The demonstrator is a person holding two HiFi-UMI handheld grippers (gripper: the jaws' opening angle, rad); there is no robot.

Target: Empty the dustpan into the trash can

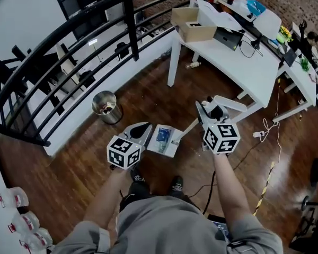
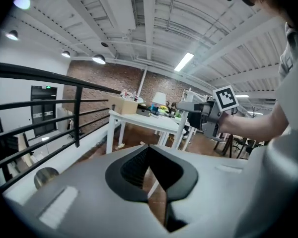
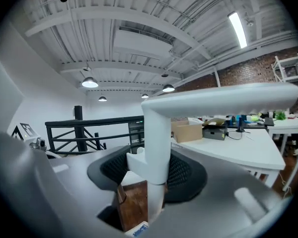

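Observation:
A white dustpan (image 1: 172,147) hangs low over the wooden floor in front of my feet, with a blue packet (image 1: 163,135) lying in it. Its long white handle (image 1: 188,128) rises to the right into my right gripper (image 1: 209,110), which is shut on it; in the right gripper view the handle (image 3: 156,148) stands clamped between the black pads of that gripper (image 3: 151,175). My left gripper (image 1: 146,126) sits just left of the pan, apart from it, its tips together on nothing (image 2: 149,150). The round silver trash can (image 1: 106,106) stands further left by the railing, also in the left gripper view (image 2: 45,175).
A black railing (image 1: 69,52) with a white kerb curves behind the can. A white table (image 1: 244,62) with a cardboard box (image 1: 193,25) stands ahead on the right. Cables and a power strip (image 1: 259,134) lie on the floor at right. Bottles (image 1: 21,221) sit at bottom left.

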